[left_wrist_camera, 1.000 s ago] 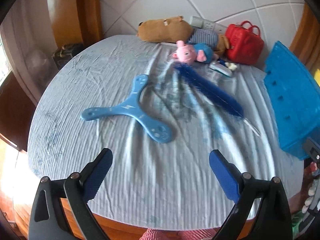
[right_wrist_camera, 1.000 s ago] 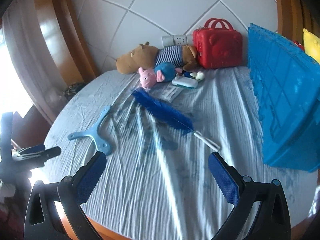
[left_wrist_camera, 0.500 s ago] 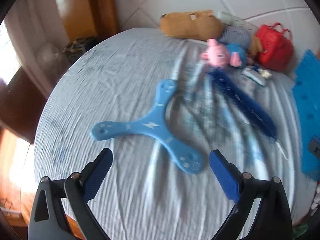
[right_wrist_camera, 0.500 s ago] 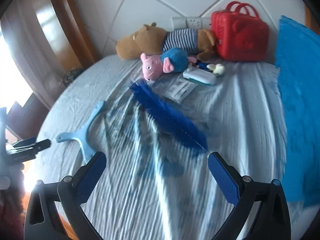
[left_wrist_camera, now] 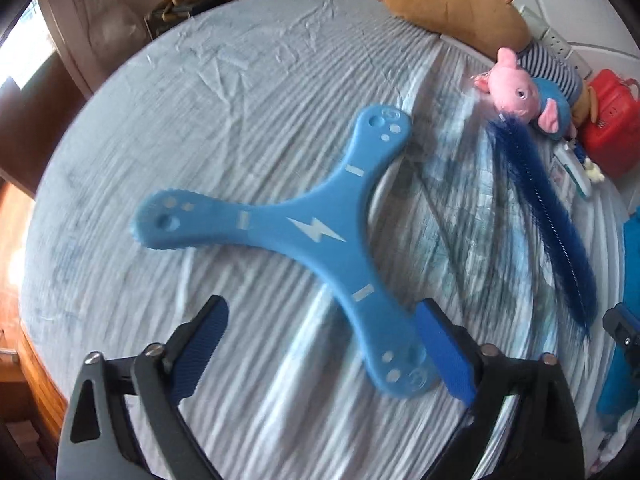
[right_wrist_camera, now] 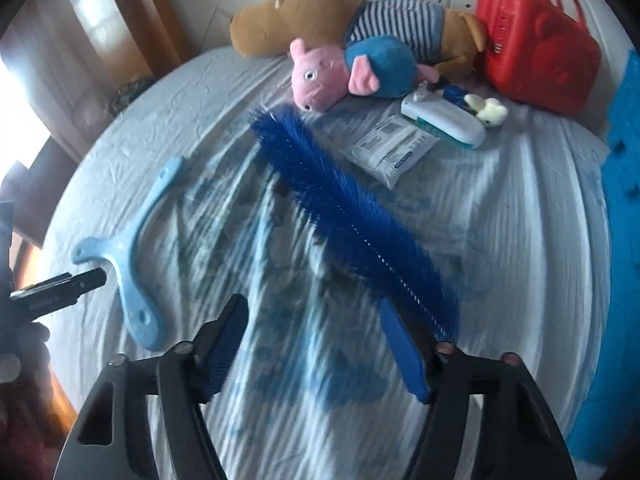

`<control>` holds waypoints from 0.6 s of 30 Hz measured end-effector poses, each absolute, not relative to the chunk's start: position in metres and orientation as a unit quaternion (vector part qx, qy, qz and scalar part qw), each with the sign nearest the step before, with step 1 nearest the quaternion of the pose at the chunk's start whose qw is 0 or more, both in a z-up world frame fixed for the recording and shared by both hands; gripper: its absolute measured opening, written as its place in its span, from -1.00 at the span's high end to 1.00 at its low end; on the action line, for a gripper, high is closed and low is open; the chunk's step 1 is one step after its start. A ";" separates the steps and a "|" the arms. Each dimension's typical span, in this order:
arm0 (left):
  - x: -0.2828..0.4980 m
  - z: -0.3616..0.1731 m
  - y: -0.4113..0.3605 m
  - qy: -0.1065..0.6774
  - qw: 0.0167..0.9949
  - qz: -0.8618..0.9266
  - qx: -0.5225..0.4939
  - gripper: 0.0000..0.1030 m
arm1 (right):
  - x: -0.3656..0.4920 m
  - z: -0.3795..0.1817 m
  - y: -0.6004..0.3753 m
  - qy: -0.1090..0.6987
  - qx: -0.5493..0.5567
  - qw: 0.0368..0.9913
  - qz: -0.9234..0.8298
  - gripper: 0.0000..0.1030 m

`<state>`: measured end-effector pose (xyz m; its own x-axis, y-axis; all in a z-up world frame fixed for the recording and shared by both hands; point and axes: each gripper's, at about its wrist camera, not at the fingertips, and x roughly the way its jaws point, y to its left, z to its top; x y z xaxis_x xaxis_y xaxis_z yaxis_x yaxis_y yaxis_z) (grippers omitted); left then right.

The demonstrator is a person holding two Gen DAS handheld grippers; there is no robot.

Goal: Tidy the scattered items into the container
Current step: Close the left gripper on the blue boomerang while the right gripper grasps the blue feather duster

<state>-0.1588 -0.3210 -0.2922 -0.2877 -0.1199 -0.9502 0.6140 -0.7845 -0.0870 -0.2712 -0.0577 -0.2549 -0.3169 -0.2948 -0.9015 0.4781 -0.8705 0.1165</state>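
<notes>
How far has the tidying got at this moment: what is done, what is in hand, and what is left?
Done: nothing visibly; the blue container's inside is out of view. In hand: nothing gripped. The open left gripper is at the blue boomerang; the open right gripper is at the blue brush. Left: both of those, plus the pink pig plush, white packet and the other items lying on the cloth.

Three-armed blue boomerang (left_wrist_camera: 316, 236) lying flat, left of the long dark-blue bristle brush (right_wrist_camera: 356, 220); blue container (right_wrist_camera: 624, 200) on the brush's right.
</notes>
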 end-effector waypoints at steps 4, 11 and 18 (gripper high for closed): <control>-0.167 -0.308 -0.313 0.253 0.268 -0.749 0.550 -0.68 | -0.293 -0.270 -0.064 0.108 0.537 0.254 -0.797 -0.30; -0.178 -0.326 -0.293 0.278 0.322 -0.720 0.549 -0.61 | -0.333 -0.294 -0.076 0.161 0.529 0.282 -0.784 0.03; -0.188 -0.325 -0.275 0.264 0.355 -0.728 0.523 -0.61 | -0.351 -0.328 -0.087 0.204 0.530 0.305 -0.764 0.04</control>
<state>-0.1881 -0.2753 -0.3248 -0.2006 -0.2411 -0.9496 0.7935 -0.6084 -0.0132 -0.3513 -0.0869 -0.3276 -0.2522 -0.2489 -0.9351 0.6823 -0.7310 0.0105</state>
